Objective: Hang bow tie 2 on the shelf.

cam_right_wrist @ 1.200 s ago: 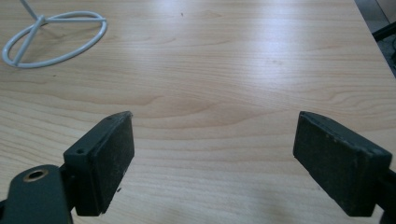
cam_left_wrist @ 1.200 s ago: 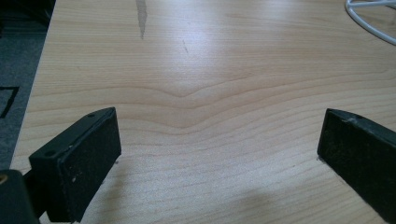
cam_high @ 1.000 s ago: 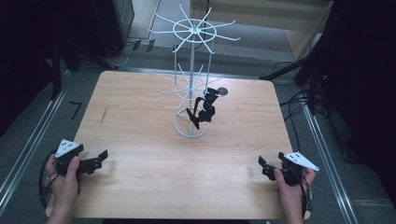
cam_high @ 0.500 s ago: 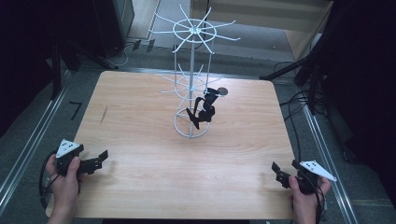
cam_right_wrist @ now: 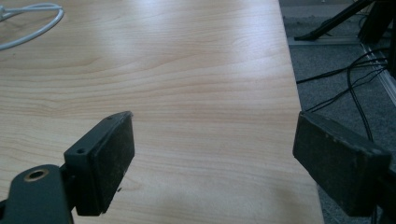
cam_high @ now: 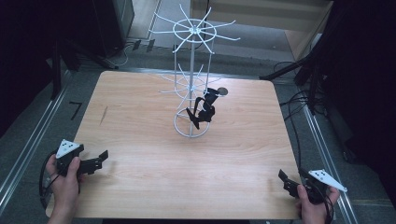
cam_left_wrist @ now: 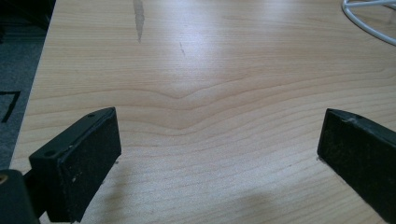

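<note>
A white wire display stand (cam_high: 191,88) stands upright near the middle of the wooden table (cam_high: 140,116), a little toward the far edge. It has a round wire base ring, a thin central pole, and two tiers of radiating hooks, the upper tier wider than the lower. A black strapped item (cam_high: 204,108) hangs from the lower tier on the stand's right side, reaching down to just above the base ring; what exactly it is cannot be told from the high view.

The left gripper (cam_high: 98,160) sits at the near left corner of the table, held in the person's left hand (cam_high: 65,179), well apart from the stand. In the left gripper view its two black jaws stand wide apart with only bare wood grain between them, and a curve of the stand's base ring (cam_left_wrist: 369,23) shows at the top right corner.

The right gripper (cam_high: 286,181) is at the near right corner, held in the right hand (cam_high: 314,207), also well apart from the stand. Its jaws are likewise spread wide over bare table close to the right edge, gripping nothing. Black cables (cam_right_wrist: 345,79) lie on the grey floor beyond that edge.
</note>
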Action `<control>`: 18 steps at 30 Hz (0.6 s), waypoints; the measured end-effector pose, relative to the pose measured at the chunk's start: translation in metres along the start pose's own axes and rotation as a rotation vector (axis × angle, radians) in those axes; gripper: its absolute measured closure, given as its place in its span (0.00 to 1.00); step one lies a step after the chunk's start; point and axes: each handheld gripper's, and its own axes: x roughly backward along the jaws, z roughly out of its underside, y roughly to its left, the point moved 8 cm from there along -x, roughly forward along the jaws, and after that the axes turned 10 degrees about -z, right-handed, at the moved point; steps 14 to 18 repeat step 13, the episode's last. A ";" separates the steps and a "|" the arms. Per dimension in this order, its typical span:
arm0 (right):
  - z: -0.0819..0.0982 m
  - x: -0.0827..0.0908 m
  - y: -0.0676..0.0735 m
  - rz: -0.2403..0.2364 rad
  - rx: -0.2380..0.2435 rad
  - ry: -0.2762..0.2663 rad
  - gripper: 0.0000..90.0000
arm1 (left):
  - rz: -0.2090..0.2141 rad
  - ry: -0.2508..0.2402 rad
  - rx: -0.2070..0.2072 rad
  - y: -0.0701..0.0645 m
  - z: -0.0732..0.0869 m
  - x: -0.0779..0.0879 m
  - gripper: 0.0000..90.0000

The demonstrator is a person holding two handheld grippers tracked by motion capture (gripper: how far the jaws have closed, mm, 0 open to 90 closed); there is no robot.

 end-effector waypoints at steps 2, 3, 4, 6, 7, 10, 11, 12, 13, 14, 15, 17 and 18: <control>0.002 0.001 -0.001 -0.007 -0.009 0.001 0.15 | -0.001 -0.001 0.004 0.000 0.000 0.000 0.00; 0.003 0.000 -0.001 -0.011 -0.009 0.006 0.15 | 0.000 0.000 0.002 0.000 0.000 0.000 0.00; 0.003 0.000 -0.001 -0.011 -0.009 0.006 0.15 | 0.000 0.000 0.002 0.000 0.000 0.000 0.00; 0.004 0.000 0.000 -0.020 -0.004 0.008 0.15 | 0.002 0.001 0.003 -0.001 0.000 0.000 0.00; 0.004 0.000 0.001 -0.024 -0.001 0.006 0.15 | 0.001 0.003 -0.002 -0.002 0.001 0.000 0.00; 0.005 0.001 0.002 -0.038 -0.011 0.002 0.15 | 0.001 0.007 -0.010 -0.003 0.002 0.001 0.00; 0.006 0.002 0.003 -0.046 -0.015 0.000 0.15 | -0.004 0.004 -0.010 -0.003 0.002 0.001 0.00; 0.006 0.002 0.003 -0.046 -0.015 0.000 0.15 | -0.004 0.004 -0.010 -0.003 0.002 0.001 0.00; 0.006 0.001 0.004 -0.050 -0.014 0.004 0.15 | -0.004 0.005 -0.011 -0.003 0.002 0.002 0.00; 0.006 0.001 0.004 -0.050 -0.014 0.004 0.15 | -0.004 0.005 -0.011 -0.003 0.002 0.002 0.00; 0.006 0.001 0.004 -0.050 -0.014 0.004 0.15 | -0.004 0.005 -0.011 -0.003 0.002 0.002 0.00; 0.006 0.001 0.004 -0.050 -0.014 0.004 0.15 | -0.004 0.005 -0.011 -0.003 0.002 0.002 0.00; 0.006 0.001 0.004 -0.050 -0.014 0.004 0.15 | -0.004 0.005 -0.011 -0.003 0.002 0.002 0.00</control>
